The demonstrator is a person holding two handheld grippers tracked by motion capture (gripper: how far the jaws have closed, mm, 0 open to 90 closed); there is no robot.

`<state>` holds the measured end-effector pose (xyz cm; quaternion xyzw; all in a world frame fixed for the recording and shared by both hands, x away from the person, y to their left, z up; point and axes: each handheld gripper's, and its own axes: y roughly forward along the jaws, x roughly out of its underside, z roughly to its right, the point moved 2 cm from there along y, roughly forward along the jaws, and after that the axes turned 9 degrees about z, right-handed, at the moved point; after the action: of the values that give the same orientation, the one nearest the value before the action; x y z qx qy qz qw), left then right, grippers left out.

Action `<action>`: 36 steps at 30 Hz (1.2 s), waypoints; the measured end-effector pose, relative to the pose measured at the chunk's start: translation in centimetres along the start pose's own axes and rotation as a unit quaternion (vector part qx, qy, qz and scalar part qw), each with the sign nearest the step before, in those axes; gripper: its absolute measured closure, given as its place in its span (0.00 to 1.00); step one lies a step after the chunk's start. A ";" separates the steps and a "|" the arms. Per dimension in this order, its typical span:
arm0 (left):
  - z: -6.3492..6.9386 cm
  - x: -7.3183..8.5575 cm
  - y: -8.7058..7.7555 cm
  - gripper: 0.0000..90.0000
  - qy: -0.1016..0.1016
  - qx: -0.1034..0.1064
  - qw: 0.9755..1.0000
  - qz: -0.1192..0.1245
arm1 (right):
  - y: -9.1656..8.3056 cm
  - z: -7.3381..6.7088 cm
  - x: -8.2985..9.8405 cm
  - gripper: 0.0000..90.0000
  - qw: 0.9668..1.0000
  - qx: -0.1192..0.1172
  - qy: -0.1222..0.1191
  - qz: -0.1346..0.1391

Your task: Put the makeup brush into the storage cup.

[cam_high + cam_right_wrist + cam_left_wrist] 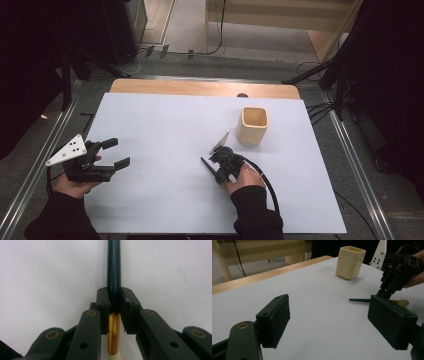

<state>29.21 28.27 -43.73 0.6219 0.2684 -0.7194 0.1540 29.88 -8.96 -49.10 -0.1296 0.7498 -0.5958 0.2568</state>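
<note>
A brush with a dark handle [113,265], a gold ferrule [113,335] and cream bristles lies on the white sheet. My right gripper [114,298] is shut on it where handle meets ferrule. In the high view this gripper [220,175] points down at the sheet right of centre, and the brush handle [205,164] sticks out to its left. In the left gripper view the brush [359,300] lies flat under the right gripper [384,293]. My left gripper [116,153] hovers at the table's left edge, open [332,322] with nothing between its pads.
A cream square cup [252,125] stands upright behind the right gripper, also seen in the left gripper view [350,262]. The white sheet [165,135] covers the wooden table. Metal rails run along both sides, and cables lie on the floor beyond.
</note>
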 end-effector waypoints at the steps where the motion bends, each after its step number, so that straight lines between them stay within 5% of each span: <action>1: 0.0 0.0 0.0 0.20 -0.001 0.001 1.000 0.000 | -0.1 0.0 -0.1 0.88 1.000 0.002 0.001 0.004; 11: 0.1 -0.1 0.1 0.20 -0.009 0.005 1.000 -0.001 | -3.0 0.6 -0.7 0.88 0.998 -0.032 -0.001 0.059; 22: 0.8 -1.5 1.1 0.20 -0.031 0.024 0.999 0.005 | -5.6 2.2 -0.6 0.88 0.984 -0.089 -0.039 0.146; 32: 1.8 -1.8 3.6 0.19 -0.027 0.052 0.998 -0.028 | -7.0 3.4 -0.2 0.88 0.949 -0.174 -0.105 0.242; 34: 1.9 -1.9 3.9 0.19 -0.027 0.056 0.998 -0.028 | -7.1 3.6 -0.2 0.88 0.946 -0.179 -0.106 0.248; 35: 2.1 -2.0 4.4 0.19 -0.029 0.063 0.997 -0.032 | -7.3 3.7 -0.3 0.88 0.938 -0.188 -0.113 0.267; 36: 2.2 -2.1 4.7 0.19 -0.029 0.068 0.997 -0.033 | -7.4 3.8 -0.3 0.88 0.934 -0.189 -0.118 0.278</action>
<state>30.36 22.95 -42.44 0.6002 0.2348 -0.7586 0.0952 31.31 -13.85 -42.49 -0.0316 0.8190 -0.3278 0.4700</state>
